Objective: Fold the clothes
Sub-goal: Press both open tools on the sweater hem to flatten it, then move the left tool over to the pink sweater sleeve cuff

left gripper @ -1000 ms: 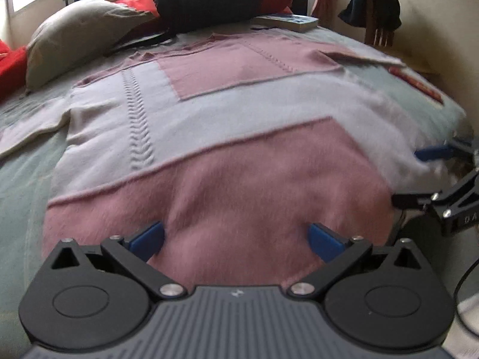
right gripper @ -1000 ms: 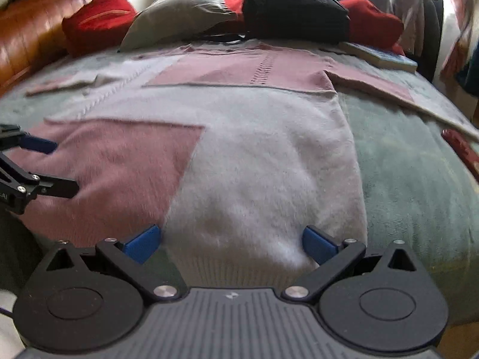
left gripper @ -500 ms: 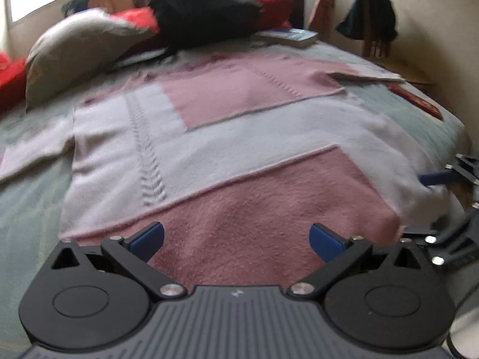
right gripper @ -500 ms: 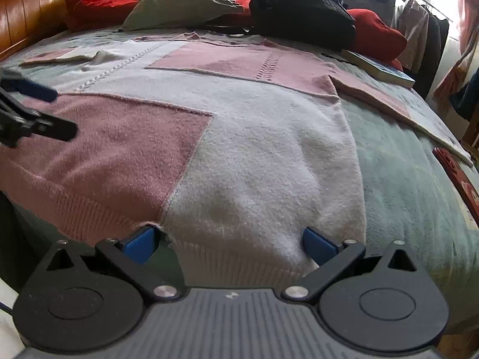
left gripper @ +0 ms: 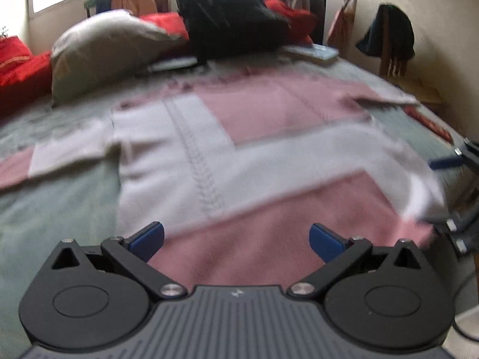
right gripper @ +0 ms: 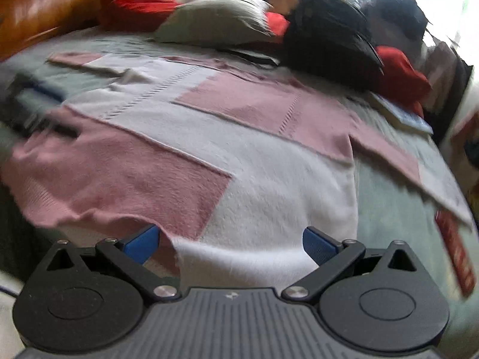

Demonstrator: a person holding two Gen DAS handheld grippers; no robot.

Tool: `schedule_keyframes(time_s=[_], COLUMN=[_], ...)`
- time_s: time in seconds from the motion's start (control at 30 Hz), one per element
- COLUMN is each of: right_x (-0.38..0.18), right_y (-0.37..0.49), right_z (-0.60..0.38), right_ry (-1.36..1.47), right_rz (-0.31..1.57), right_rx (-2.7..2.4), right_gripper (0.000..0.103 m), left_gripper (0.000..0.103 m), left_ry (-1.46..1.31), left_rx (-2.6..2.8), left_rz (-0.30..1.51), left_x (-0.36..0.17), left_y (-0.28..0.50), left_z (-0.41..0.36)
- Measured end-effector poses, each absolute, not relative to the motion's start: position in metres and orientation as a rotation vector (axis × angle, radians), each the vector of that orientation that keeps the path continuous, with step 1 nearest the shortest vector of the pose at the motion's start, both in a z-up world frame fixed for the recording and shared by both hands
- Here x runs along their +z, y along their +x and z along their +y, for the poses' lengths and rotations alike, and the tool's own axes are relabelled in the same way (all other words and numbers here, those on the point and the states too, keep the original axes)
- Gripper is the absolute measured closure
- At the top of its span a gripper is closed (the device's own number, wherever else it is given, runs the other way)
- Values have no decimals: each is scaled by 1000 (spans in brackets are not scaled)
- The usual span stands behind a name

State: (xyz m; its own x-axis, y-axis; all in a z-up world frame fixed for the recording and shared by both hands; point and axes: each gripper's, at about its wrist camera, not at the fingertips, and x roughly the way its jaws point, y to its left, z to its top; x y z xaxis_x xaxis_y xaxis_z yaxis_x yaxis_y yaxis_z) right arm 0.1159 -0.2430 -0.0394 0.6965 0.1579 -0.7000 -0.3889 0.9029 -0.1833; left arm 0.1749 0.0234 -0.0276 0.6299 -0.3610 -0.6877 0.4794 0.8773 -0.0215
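Note:
A pink and pale grey knitted sweater lies spread flat on a green bedspread, sleeves out to both sides; it also shows in the right wrist view. My left gripper is open, its blue pads wide apart over the pink hem. My right gripper is open over the hem where pink meets grey. The right gripper also shows at the right edge of the left wrist view. The left gripper shows blurred at the left of the right wrist view.
A grey pillow, red cushions and a black bag lie at the head of the bed. A book lies beside the bag. A red flat object lies on the bedspread at the right. A wall is on the right.
Both grippers have risen and tilted, so more of the sweater and the bed's head shows. Both views are motion-blurred. Both grippers stay open.

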Motion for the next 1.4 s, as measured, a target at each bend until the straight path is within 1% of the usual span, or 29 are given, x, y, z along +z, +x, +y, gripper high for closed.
schedule_keyframes(time_s=[0.1, 0.2, 0.3, 0.43, 0.63, 0.8, 0.97, 1.1, 1.2, 1.23, 1.27, 1.4], right_x=[-39, -47, -53, -50, -58, -84, -85, -87, -86, -86, -87, -88], right_y=[106, 96, 91, 101, 132, 139, 132, 128, 129, 129, 129, 129], right_z=[-252, -266, -278, -274, -241, -228, -239, -236, -236, -237, -237, -238], right_ry=[-352, -344, -314, -274, -240, -220, -171, -187, -187, -189, -191, -187], right_rz=[765, 817, 832, 788, 738, 788, 780, 771, 780, 780, 780, 775], right_rx=[305, 261, 213, 231, 344, 347, 354, 339, 342, 347, 351, 355], right_gripper=[0, 0, 0, 0, 0, 0, 0, 0, 0, 0, 0, 0], left_gripper=[1, 1, 1, 1, 1, 1, 1, 1, 1, 1, 1, 1], left_ry=[146, 152, 160, 163, 143, 142, 144, 53, 41, -10, -46, -27], left_rx=[-488, -420, -399, -398, -338, -374, -447, -450, -346, -355, -362, -351], left_rz=[727, 794, 871, 819, 820, 775, 713, 768, 789, 788, 786, 790], left_x=[-26, -47, -73, -71, -57, -45, -41, -61, -79, -80, -78, -59], left_y=[198, 220, 224, 204, 180, 169, 194, 230, 248, 250, 249, 233], left_z=[21, 13, 11, 17, 27, 24, 18, 22, 36, 44, 48, 45])
